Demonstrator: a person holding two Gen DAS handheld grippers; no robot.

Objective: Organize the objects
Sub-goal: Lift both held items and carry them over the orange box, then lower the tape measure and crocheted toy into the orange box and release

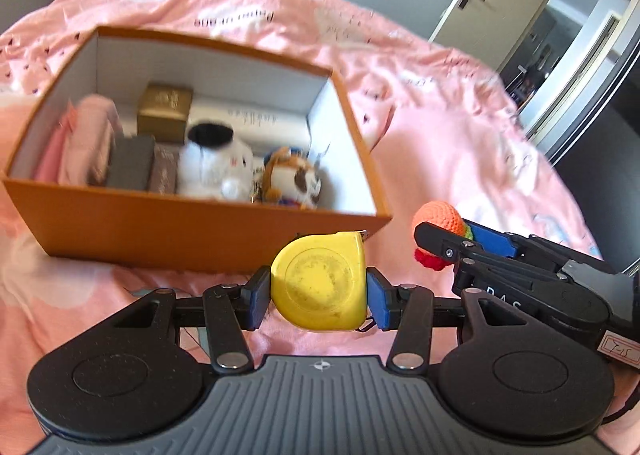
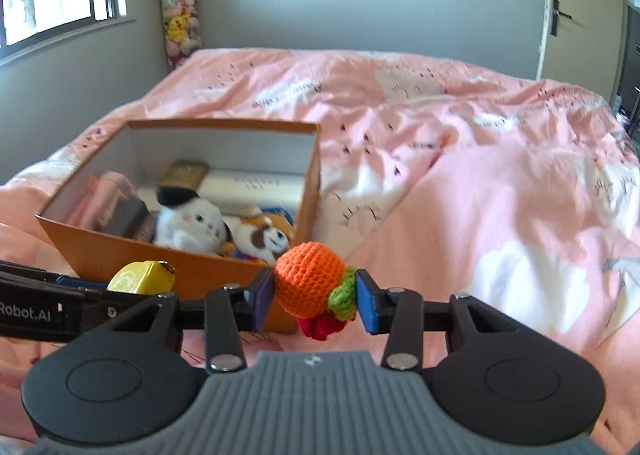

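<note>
my left gripper point(image 1: 319, 297), angled downward, clamps a yellow tape measure point(image 1: 320, 282) between its blue pads; my right gripper point(image 2: 315, 300), also tilted down, pinches an orange crochet toy point(image 2: 310, 283). both hang just before the orange box point(image 1: 192, 233) on the pink bedspread point(image 2: 480, 175). the left gripper's side reads "robot.ai".

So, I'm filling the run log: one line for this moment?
left gripper: holds yellow tape measure | right gripper: holds crochet toy | orange box: open
</note>
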